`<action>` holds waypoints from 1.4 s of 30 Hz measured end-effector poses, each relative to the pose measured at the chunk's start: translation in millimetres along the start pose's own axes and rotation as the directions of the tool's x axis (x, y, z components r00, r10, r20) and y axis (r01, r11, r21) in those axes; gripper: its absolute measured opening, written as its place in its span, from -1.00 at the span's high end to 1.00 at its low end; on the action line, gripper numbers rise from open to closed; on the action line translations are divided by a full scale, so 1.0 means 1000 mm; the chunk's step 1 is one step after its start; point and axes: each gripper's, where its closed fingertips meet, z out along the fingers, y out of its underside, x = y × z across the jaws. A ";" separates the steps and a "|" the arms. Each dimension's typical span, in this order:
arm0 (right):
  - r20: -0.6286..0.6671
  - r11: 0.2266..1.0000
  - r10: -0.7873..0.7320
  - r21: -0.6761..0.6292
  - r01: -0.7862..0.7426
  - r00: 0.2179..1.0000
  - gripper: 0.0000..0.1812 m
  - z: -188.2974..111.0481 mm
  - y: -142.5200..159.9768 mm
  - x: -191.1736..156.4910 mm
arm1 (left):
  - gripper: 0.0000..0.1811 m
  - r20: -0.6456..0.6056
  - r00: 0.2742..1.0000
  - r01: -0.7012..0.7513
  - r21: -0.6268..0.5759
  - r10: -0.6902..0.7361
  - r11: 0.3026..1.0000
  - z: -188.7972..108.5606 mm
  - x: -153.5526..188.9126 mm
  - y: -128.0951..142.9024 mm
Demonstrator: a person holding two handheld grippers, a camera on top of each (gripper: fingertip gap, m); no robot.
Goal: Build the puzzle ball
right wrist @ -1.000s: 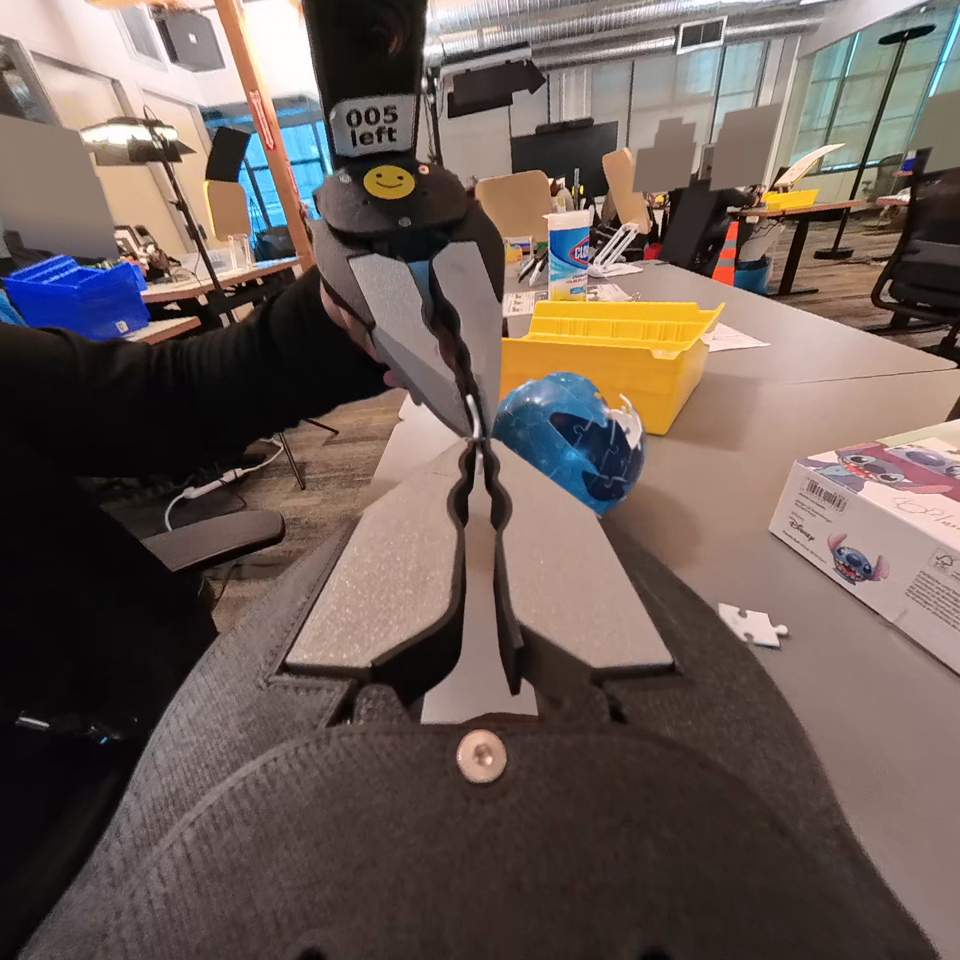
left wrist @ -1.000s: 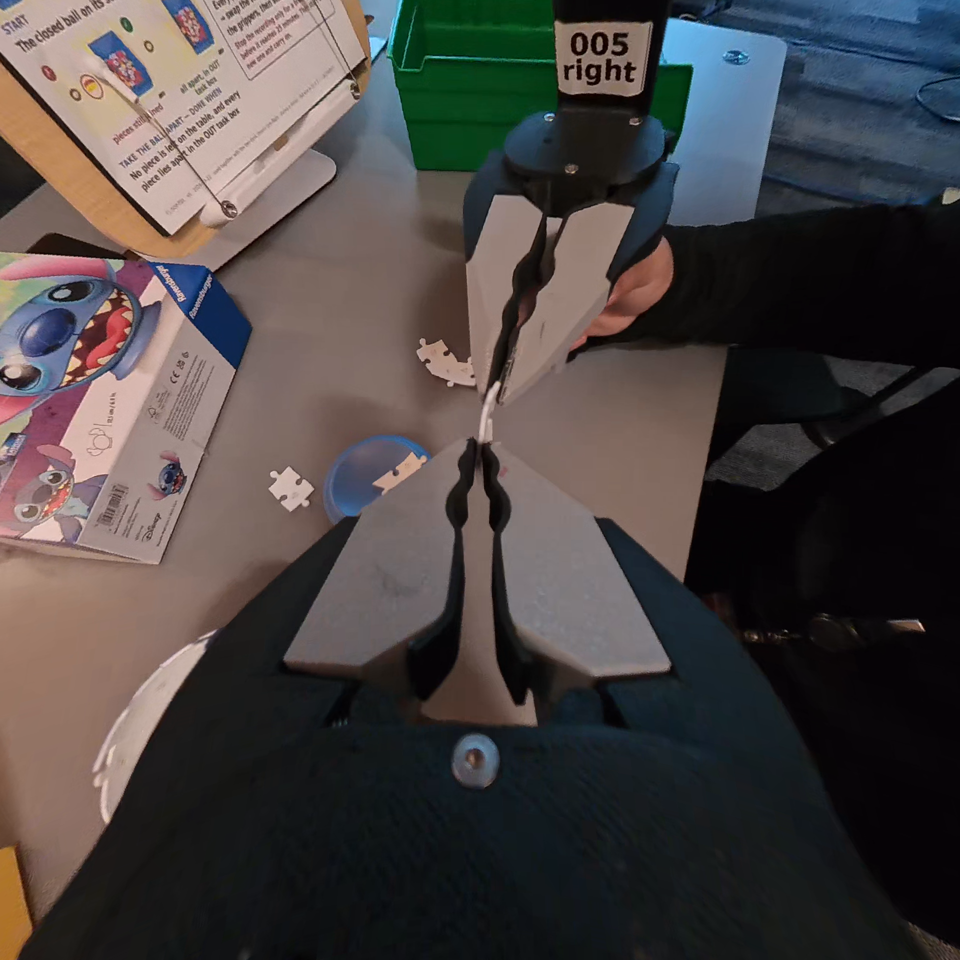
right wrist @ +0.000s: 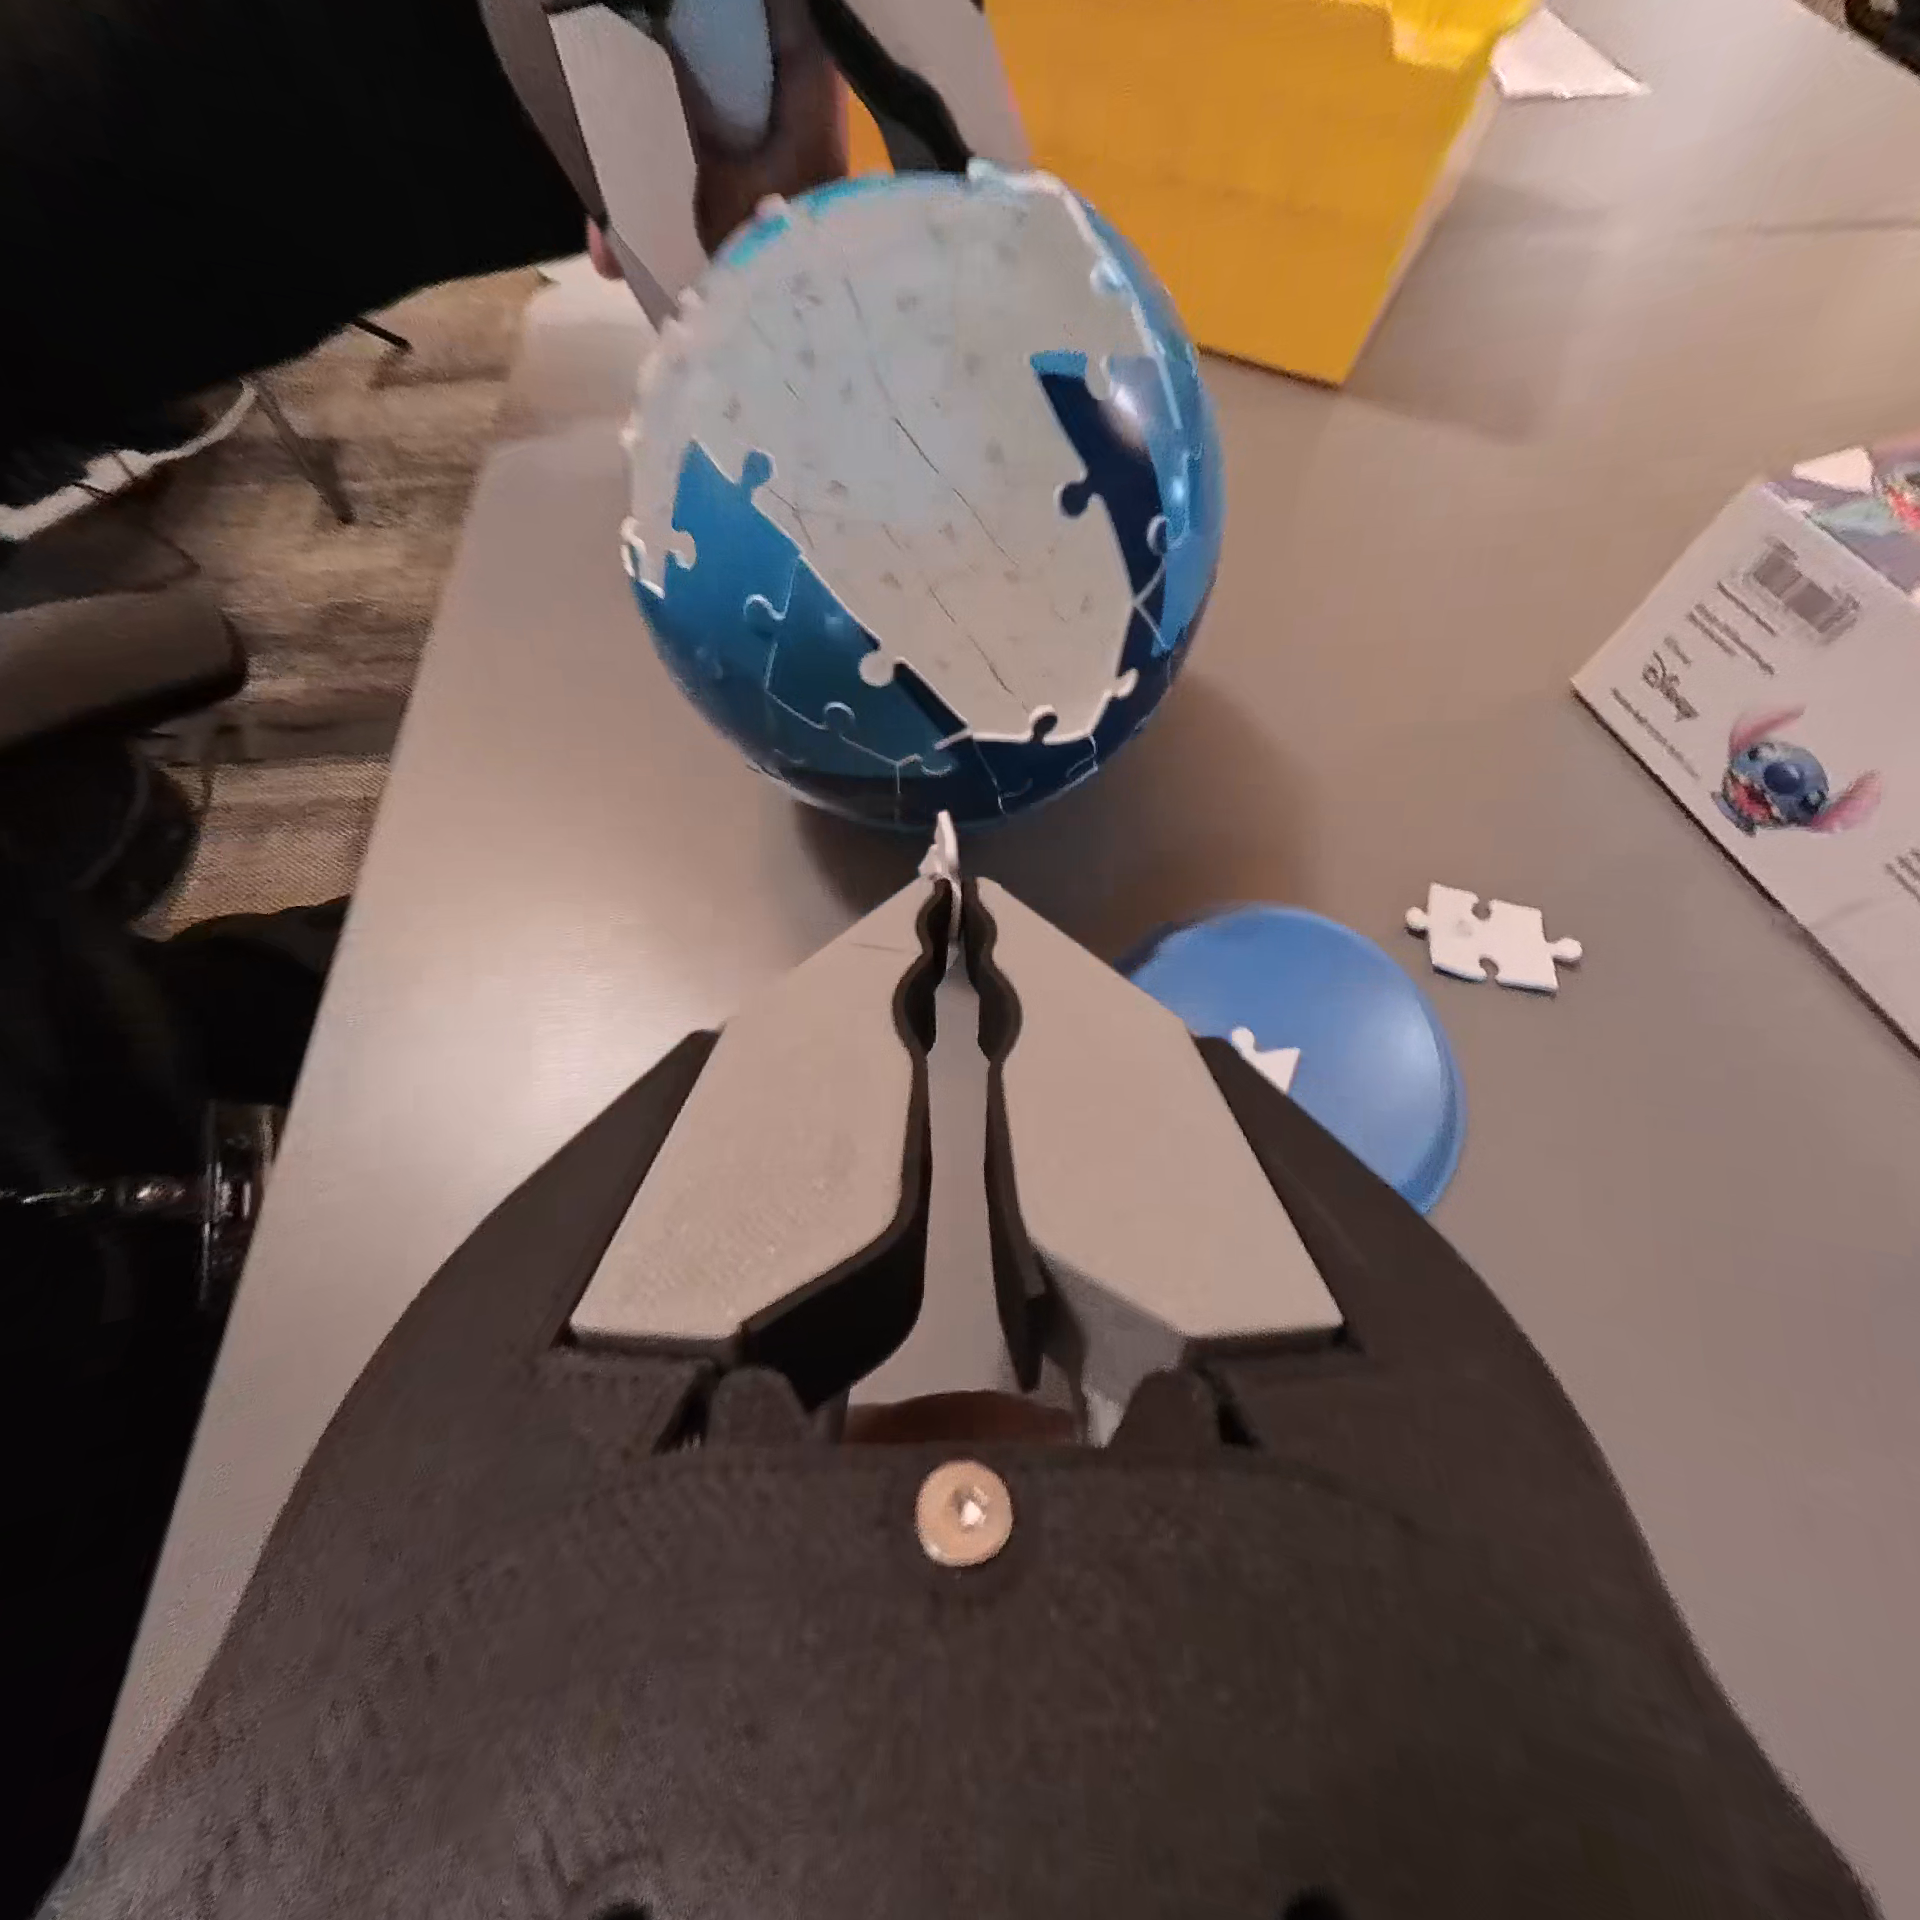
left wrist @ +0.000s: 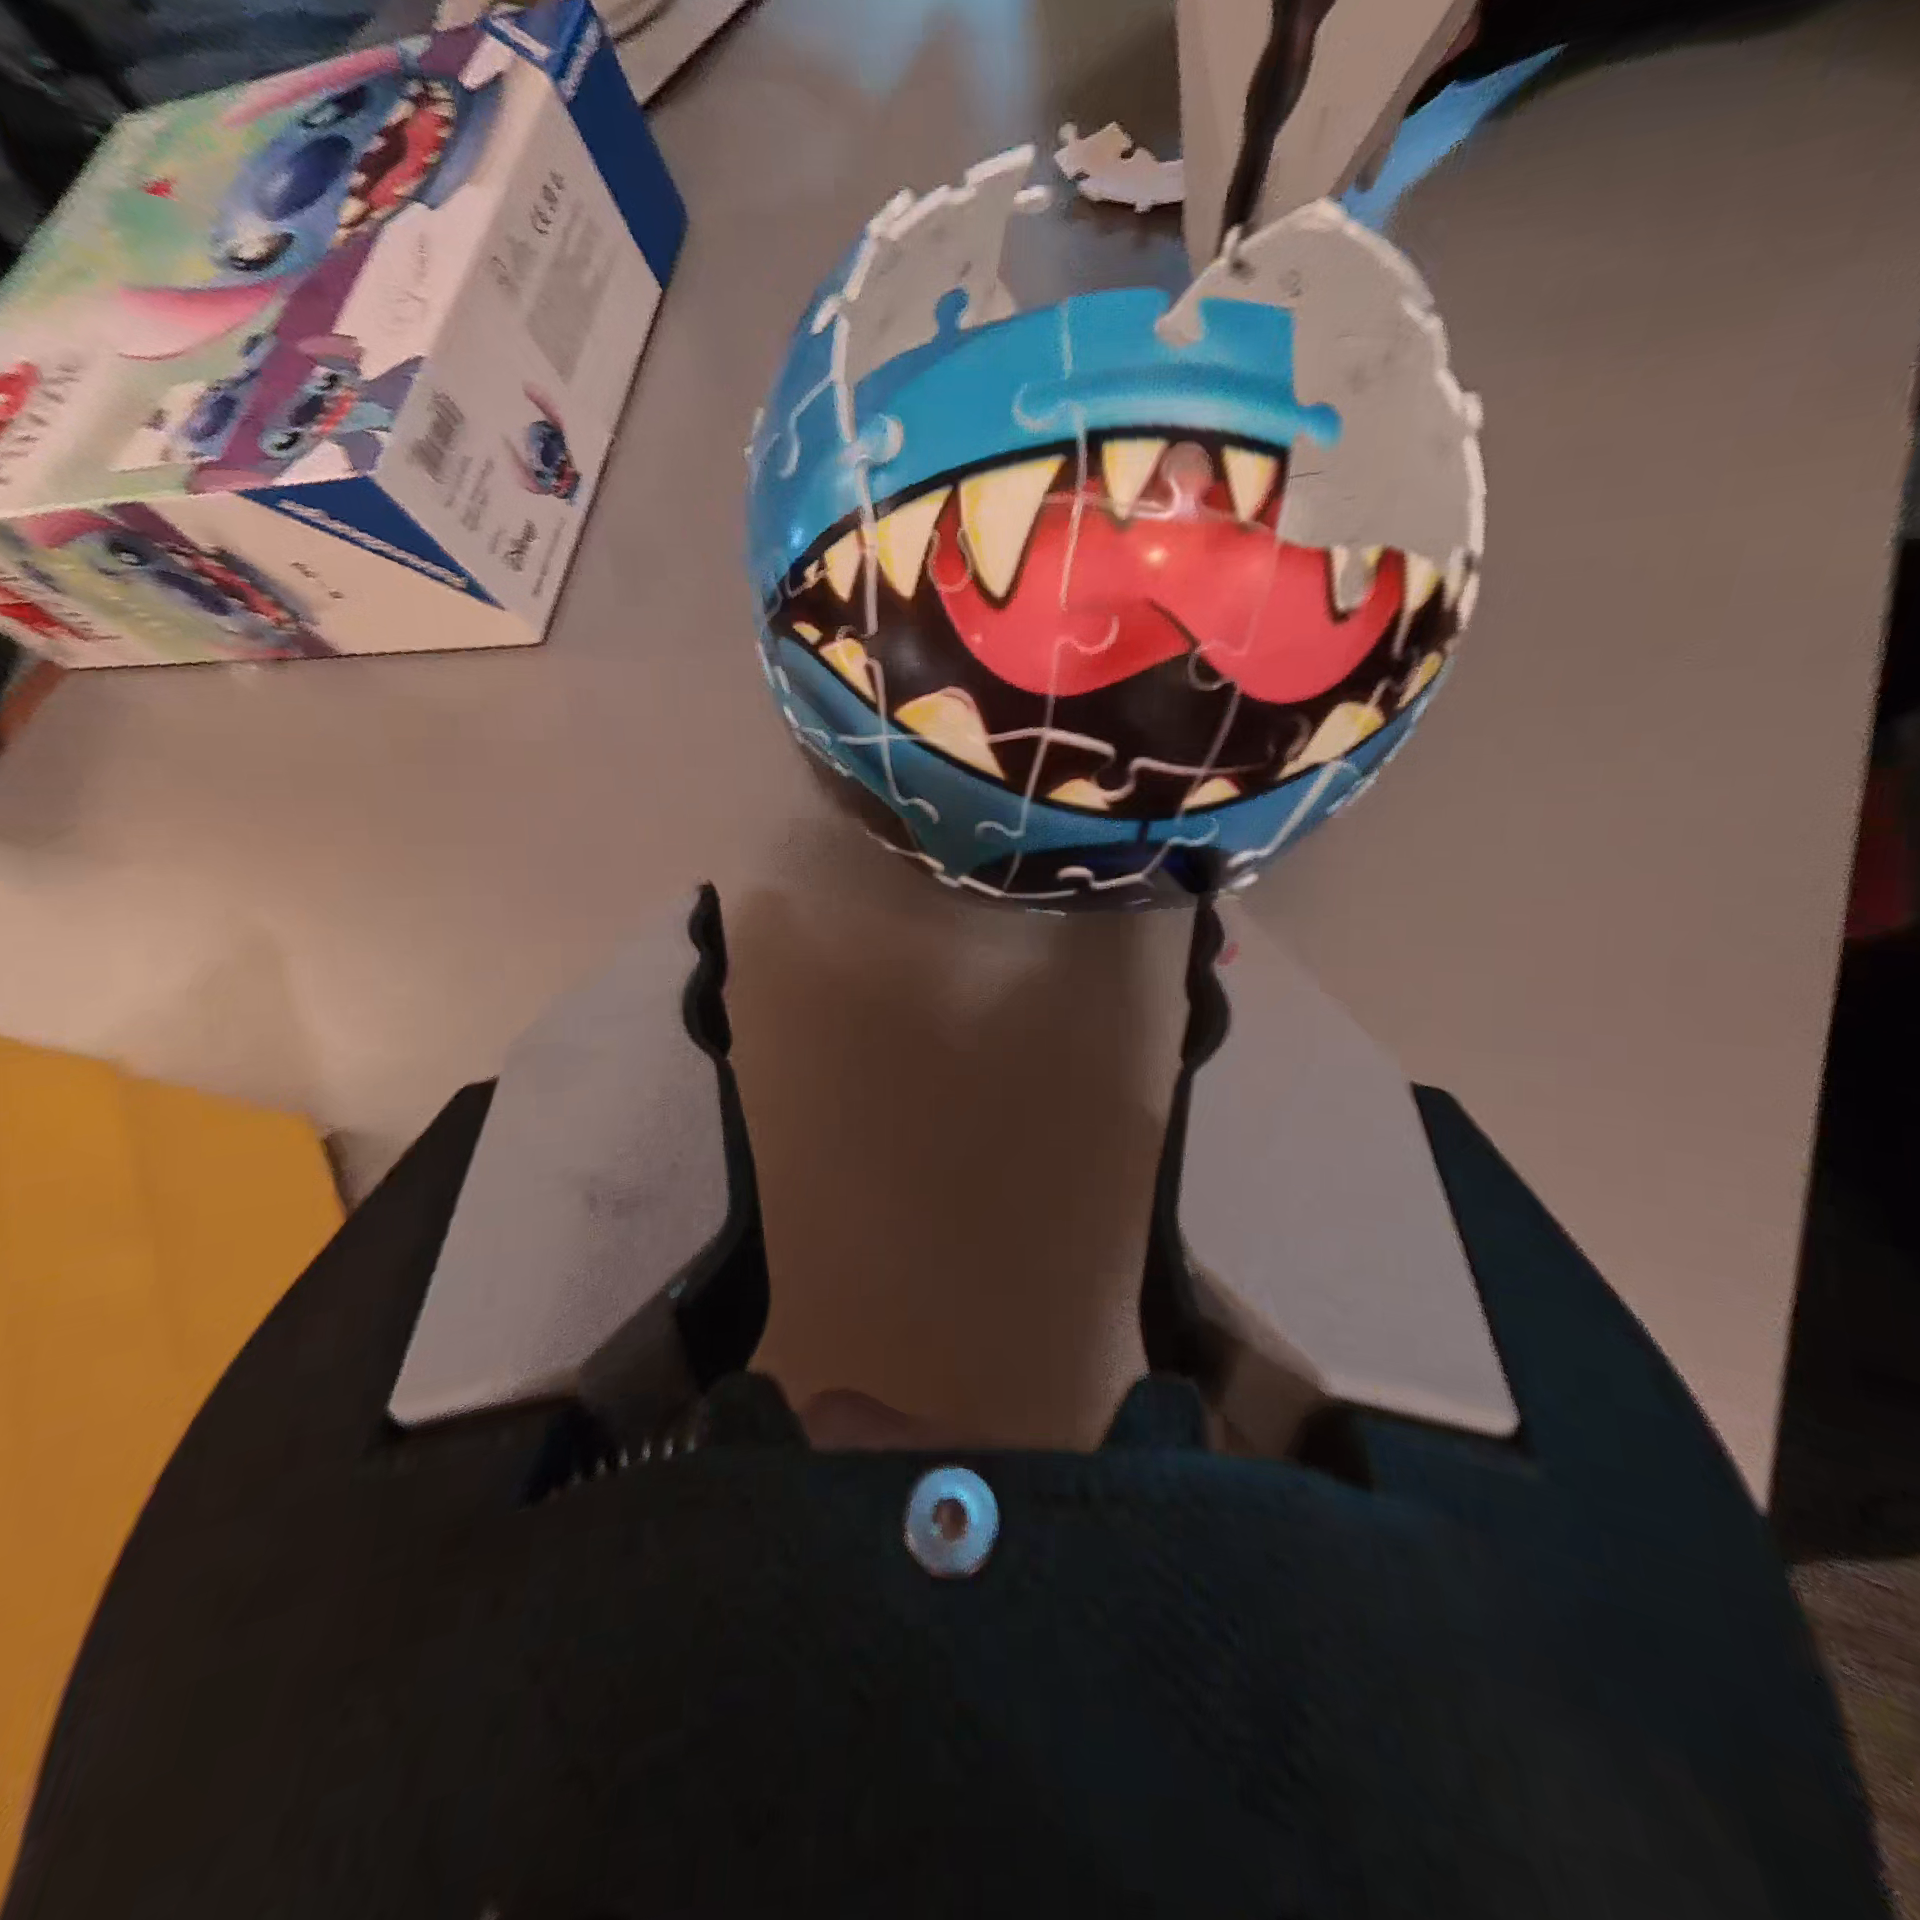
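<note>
An office-like workroom used for tabletop recording, to judge by what shows: a plain grey table (right wrist: 1558,520) with square edges fills most of both views, a yellow plastic bin (right wrist: 1247,177) stands on it at the upper right of the right wrist view, and a sheet of paper (right wrist: 1558,68) lies behind that. At the left edge of that view, patterned grey carpet (right wrist: 312,416) covers the floor beneath the table
</note>
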 end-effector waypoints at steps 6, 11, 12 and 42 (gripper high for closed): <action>-0.085 0.999 0.040 -0.006 -0.040 0.996 1.00 0.008 0.000 0.022 | 0.16 -0.097 0.995 -0.029 0.097 0.038 0.995 0.002 0.013 -0.019; -0.199 0.998 0.010 -0.061 -0.023 0.980 1.00 0.013 0.007 0.045 | 0.25 -0.038 0.996 -0.074 0.200 0.083 0.977 -0.002 0.018 -0.039; -0.217 0.997 0.014 -0.066 -0.029 0.976 1.00 0.012 0.008 0.050 | 0.31 -0.043 0.995 -0.076 0.242 0.089 0.967 -0.005 0.021 -0.045; -0.080 0.995 0.073 0.076 -0.067 0.994 1.00 0.001 -0.012 0.082 | -0.04 0.022 0.992 -0.127 0.291 0.126 0.948 0.022 0.010 -0.026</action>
